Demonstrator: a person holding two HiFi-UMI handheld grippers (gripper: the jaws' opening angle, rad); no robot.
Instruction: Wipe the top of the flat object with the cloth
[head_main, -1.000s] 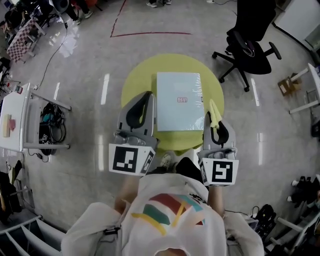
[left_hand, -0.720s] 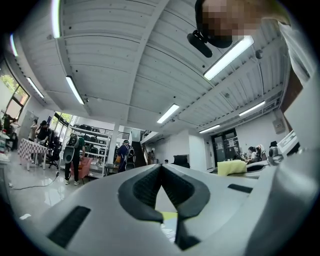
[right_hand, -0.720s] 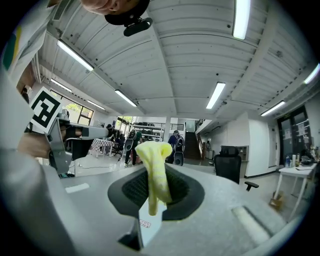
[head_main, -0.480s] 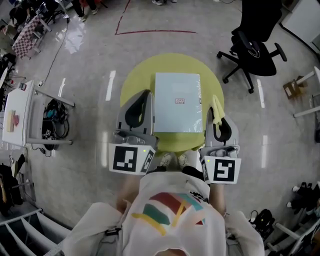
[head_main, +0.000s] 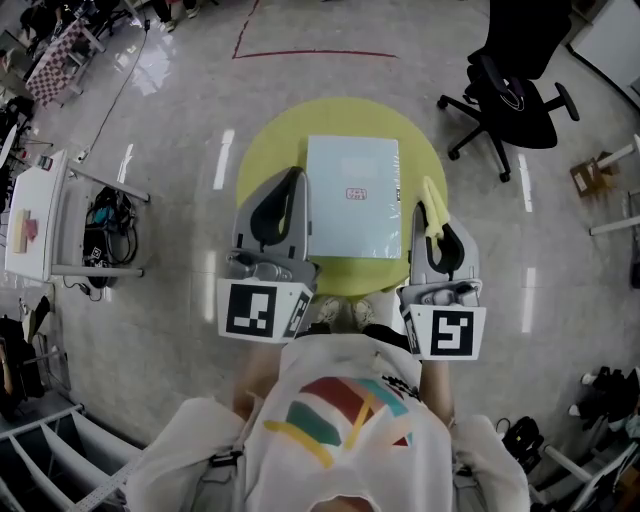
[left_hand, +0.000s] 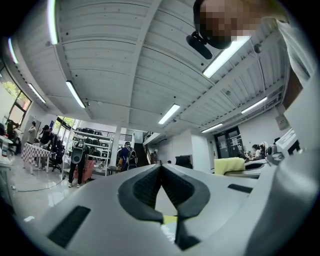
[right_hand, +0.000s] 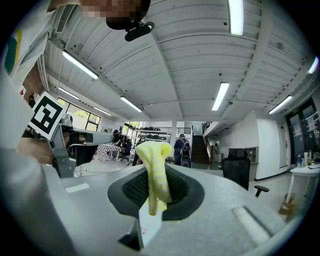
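- The left gripper (left_hand: 161, 169) is clamped shut with nothing in it. Its own view shows the two dark pads meeting at the tip. There's just a small gap lower down where a bit of yellow and pale blue peeks through.
- From the head view it sits at the left edge of the flat object (head_main: 353, 235). I can't tell from up there if it actually touches it.
- The flat object is a pale blue-white slab with a small red label (head_main: 355, 194). It lies in the middle of the round yellow table (head_main: 268, 150), between the two grippers.
- The right gripper (right_hand: 156, 175) is squeezed on the cloth (right_hand: 155, 160), a yellow strip sticking up out of its jaws. It's just off the right edge of the flat object, over the table.
- There's a black office chair (head_main: 515, 85) far right on the floor, well away from the table.
- Only the head view shows the table top properly. Both gripper views tilt upward, so you mostly get ceiling lights (right_hand: 220, 96) and people far off in the room.
- The left gripper view also catches the yellow cloth off to its right.
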